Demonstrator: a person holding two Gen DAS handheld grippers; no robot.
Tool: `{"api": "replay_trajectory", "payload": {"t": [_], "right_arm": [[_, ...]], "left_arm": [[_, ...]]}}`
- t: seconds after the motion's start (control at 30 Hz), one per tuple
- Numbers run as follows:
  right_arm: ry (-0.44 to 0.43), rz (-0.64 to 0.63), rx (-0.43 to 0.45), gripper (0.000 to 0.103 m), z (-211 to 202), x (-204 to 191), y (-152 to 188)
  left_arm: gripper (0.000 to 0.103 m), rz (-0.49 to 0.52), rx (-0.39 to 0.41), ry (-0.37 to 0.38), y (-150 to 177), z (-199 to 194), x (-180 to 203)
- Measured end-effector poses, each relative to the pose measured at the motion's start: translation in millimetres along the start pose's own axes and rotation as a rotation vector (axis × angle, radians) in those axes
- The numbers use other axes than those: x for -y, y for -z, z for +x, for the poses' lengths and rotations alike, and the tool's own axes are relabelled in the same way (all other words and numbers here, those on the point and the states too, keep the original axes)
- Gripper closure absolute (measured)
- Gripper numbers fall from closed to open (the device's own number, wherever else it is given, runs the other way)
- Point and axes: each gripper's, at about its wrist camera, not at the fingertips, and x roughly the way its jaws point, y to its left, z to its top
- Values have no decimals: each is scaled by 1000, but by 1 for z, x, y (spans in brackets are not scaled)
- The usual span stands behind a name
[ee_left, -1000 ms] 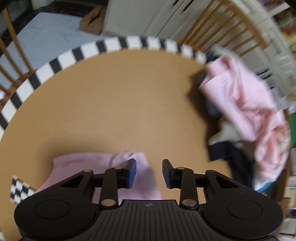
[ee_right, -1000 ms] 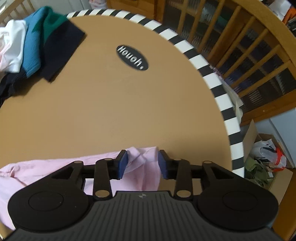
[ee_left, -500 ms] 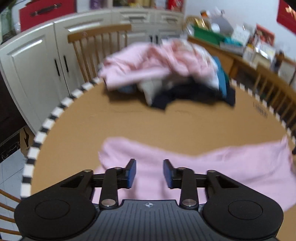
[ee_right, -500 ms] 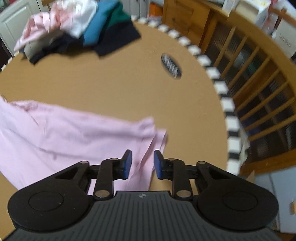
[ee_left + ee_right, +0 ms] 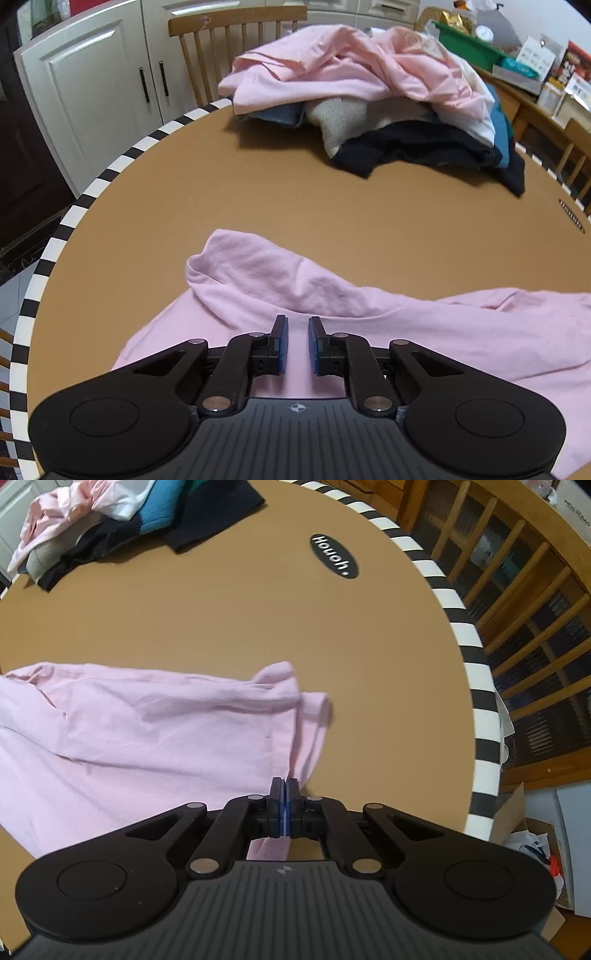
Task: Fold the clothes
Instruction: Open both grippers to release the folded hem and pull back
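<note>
The right gripper [image 5: 284,794] has just clamped the pink shirt [image 5: 147,731] hem near the table [image 5: 240,620] edge; the left gripper [image 5: 295,332], jaws closing over the cloth, stays slightly apart, so folding can start.

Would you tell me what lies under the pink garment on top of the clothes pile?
Under the pink garment show a grey piece, a denim-blue edge, dark navy cloth and some white and blue at the right. How far each reaches beneath is covered.
</note>
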Motion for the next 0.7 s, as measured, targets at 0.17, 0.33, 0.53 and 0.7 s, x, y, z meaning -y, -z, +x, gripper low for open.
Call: {"api": "replay_trajectory", "payload": {"t": [0.17,0.33,0.53,0.7], "right_arm": [[96,-29,-1,103,4,11,2],[-54,69,119,88,-34,27,21],[44,-159,281,53,-69,-27,101],[187,-163,343,16,-68,-72,168]], "left_arm": [[87,0,-7,-17,-2,-2,1],[79,-59,30,-5,-3,-15,1],[65,12,166,107,26,-73,40],[62,107,169,240,71,-101,90]]}}
